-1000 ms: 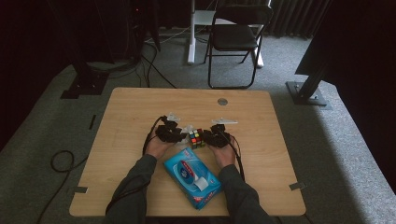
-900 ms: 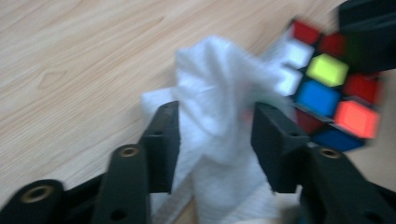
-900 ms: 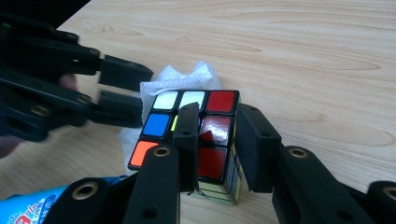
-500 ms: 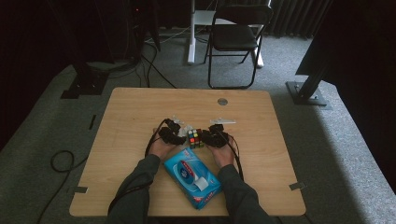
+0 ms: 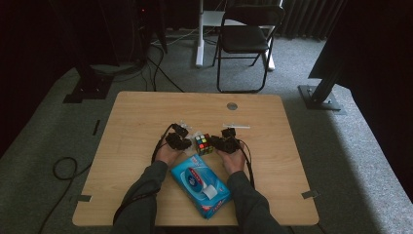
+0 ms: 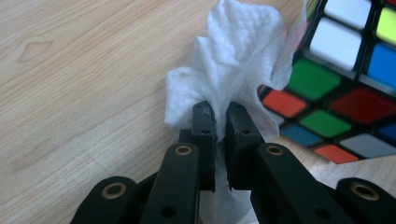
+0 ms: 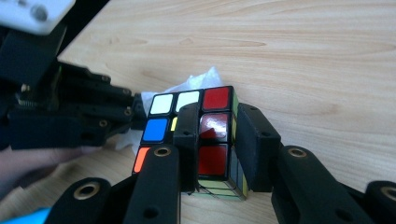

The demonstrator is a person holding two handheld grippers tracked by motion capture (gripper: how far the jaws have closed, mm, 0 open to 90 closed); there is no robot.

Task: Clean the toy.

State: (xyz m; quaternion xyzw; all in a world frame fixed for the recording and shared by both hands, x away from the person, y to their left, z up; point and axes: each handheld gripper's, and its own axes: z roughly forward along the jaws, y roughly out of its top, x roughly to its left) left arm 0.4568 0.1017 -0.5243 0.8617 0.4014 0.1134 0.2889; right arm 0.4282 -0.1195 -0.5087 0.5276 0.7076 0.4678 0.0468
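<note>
seen from the high view, the puzzle cube [image 5: 203, 143] sits mid-table between both grippers. in the left gripper view, the left gripper [image 6: 220, 116] has just been closing and pinches a soft, limp wipe [image 6: 233, 65] beside the cube. in the right gripper view, the right gripper [image 7: 219, 135] clamps one cube layer; rigid, slick plastic, best held across flat faces.
</note>
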